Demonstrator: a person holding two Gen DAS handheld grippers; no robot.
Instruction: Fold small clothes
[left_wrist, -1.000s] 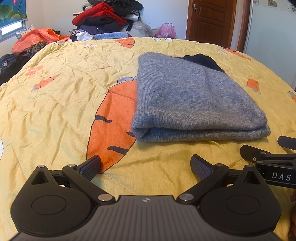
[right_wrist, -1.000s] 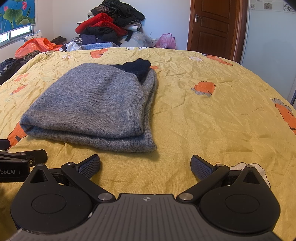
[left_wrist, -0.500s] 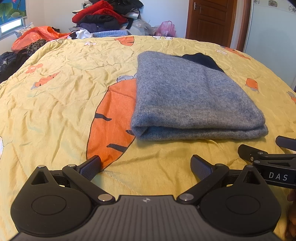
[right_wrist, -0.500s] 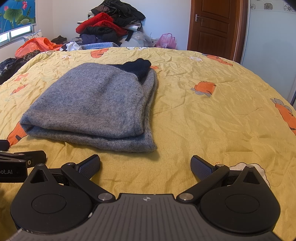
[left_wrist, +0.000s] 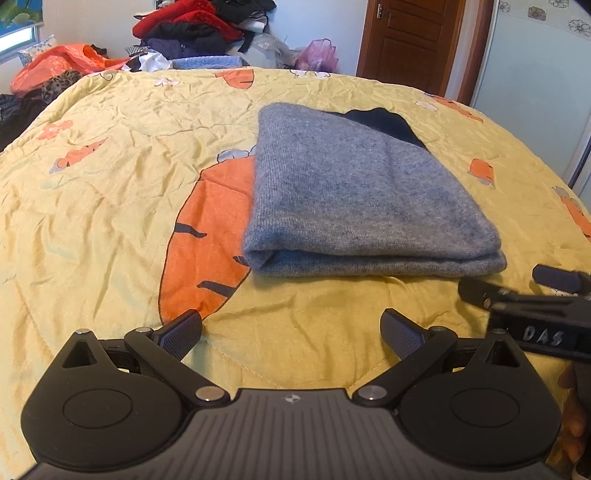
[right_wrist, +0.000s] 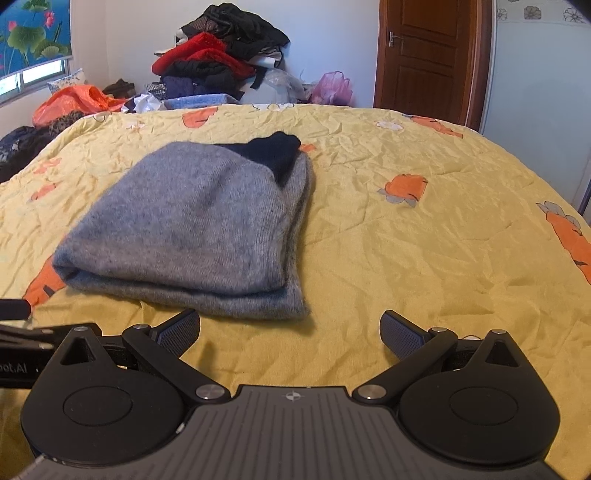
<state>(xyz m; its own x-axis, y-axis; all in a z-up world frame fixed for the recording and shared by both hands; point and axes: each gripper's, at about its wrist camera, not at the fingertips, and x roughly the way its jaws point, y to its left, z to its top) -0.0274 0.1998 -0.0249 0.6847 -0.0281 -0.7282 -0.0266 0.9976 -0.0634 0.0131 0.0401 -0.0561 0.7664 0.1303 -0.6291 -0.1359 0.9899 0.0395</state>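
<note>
A: Where is the grey sweater (left_wrist: 354, 192) sitting?

B: It is lying folded in the centre of the left wrist frame, on the yellow carrot-print bedspread (left_wrist: 110, 184), with its near fold facing the camera. In the right wrist view the same sweater (right_wrist: 192, 221) is sitting left of centre, and a dark navy part (right_wrist: 273, 151) is poking out at its far end.

A: What are the two tools doing?

B: The left hand-held gripper (left_wrist: 291, 332) is hovering at the bottom of its frame with its fingers spread wide and nothing between them. The right hand-held gripper (right_wrist: 290, 330) is doing likewise: jaws wide apart, gripping nothing, just short of the sweater's near edge.

A: Are they touching the sweater?

B: Neither one is; yellow fabric is showing between the fingertips and the fold.

A: Anything else showing?

B: A heap of clothes (right_wrist: 221, 62) is piling up at the upper centre beyond the bed, a brown door (right_wrist: 428, 55) is standing at the upper right, and an orange bag (left_wrist: 62, 62) is lying at the upper left.
</note>
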